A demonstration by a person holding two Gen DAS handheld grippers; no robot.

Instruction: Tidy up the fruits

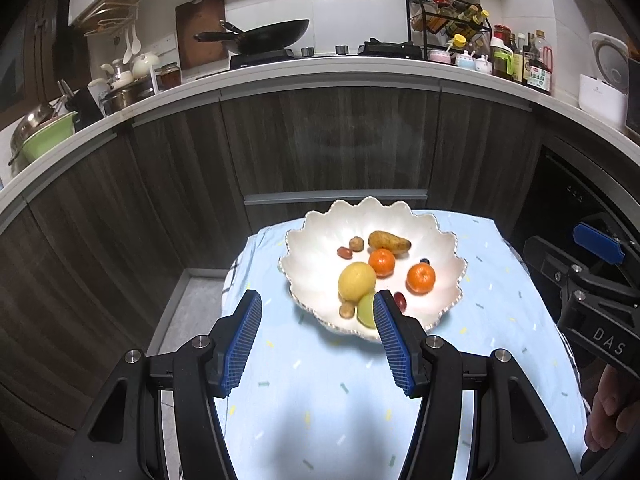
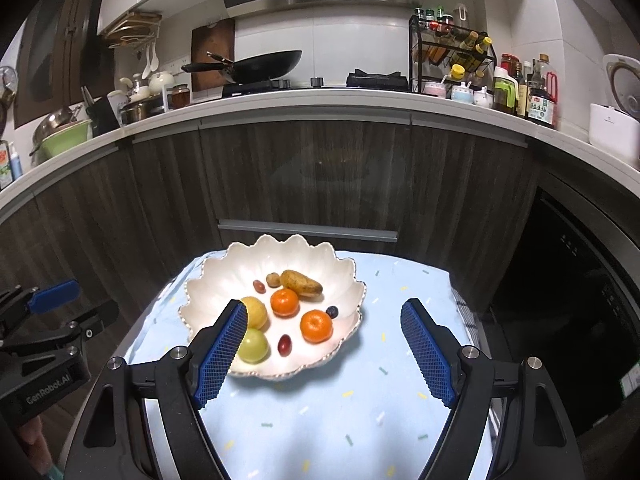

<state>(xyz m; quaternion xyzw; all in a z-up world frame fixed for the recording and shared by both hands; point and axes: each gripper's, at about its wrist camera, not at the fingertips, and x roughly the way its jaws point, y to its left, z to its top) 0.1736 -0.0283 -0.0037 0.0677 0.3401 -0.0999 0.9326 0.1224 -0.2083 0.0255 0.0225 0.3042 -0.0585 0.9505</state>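
Observation:
A white scalloped bowl stands on a light blue cloth. In it lie a yellow lemon, two oranges, a green fruit, a brown potato-like piece, a red grape, a dark blueberry and small brown fruits. My left gripper is open and empty, just before the bowl's near rim. My right gripper is open and empty, held above the bowl's near right side.
The cloth-covered table is small, with dark cabinet fronts behind it. A kitchen counter above holds a wok, bottles and dishes. A dark appliance stands at the right. Floor shows left of the table.

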